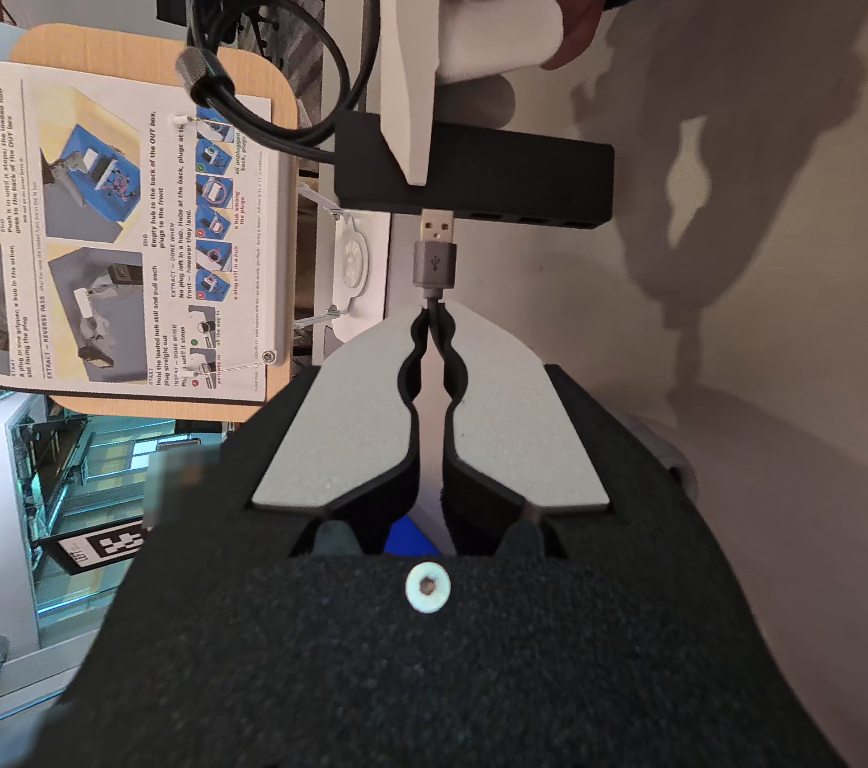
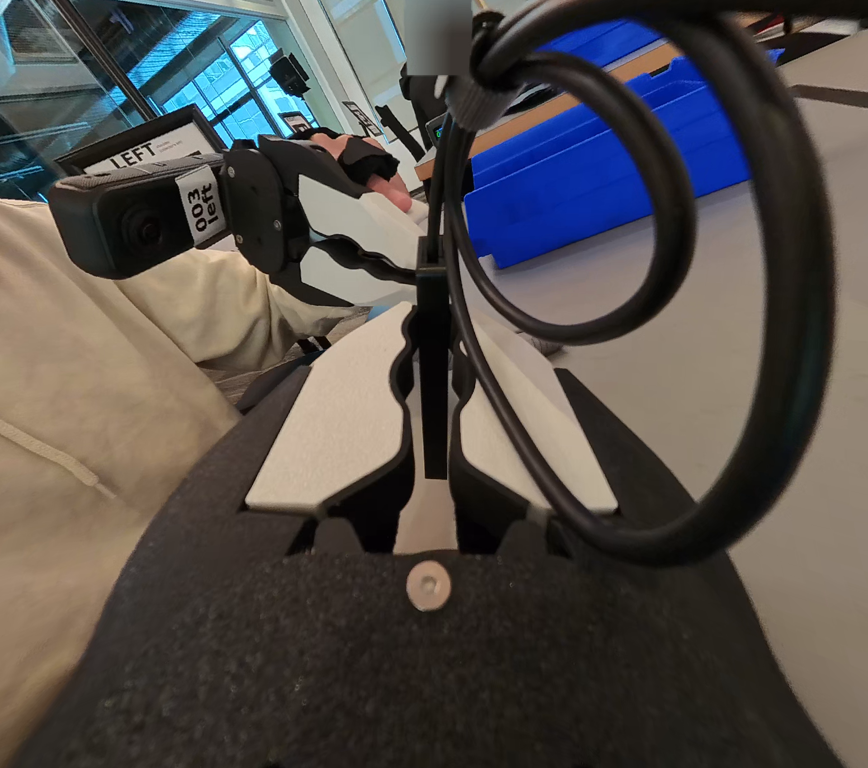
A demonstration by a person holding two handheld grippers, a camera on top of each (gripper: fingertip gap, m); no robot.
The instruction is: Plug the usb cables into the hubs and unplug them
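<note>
the left gripper (image 1: 434, 313) has its jaws pinching the thin grey cable (image 1: 436, 309) just behind the usb plug (image 1: 435, 261), not the plug itself. so the plug could wobble or bend sideways when pushed, and the cable could slip back through the jaws. the plug sticks out just past the jaw tips, and its metal tip is right at the first slot of the black hub (image 1: 474, 177), maybe a little way in. if it goes in crooked it may jam. farther off, the right gripper (image 2: 432, 323) has its jaws pinching the hub (image 2: 433, 369) edge-on. the hub's own looped black cord (image 2: 657, 229) hangs near and could tug the hub off line.
</note>
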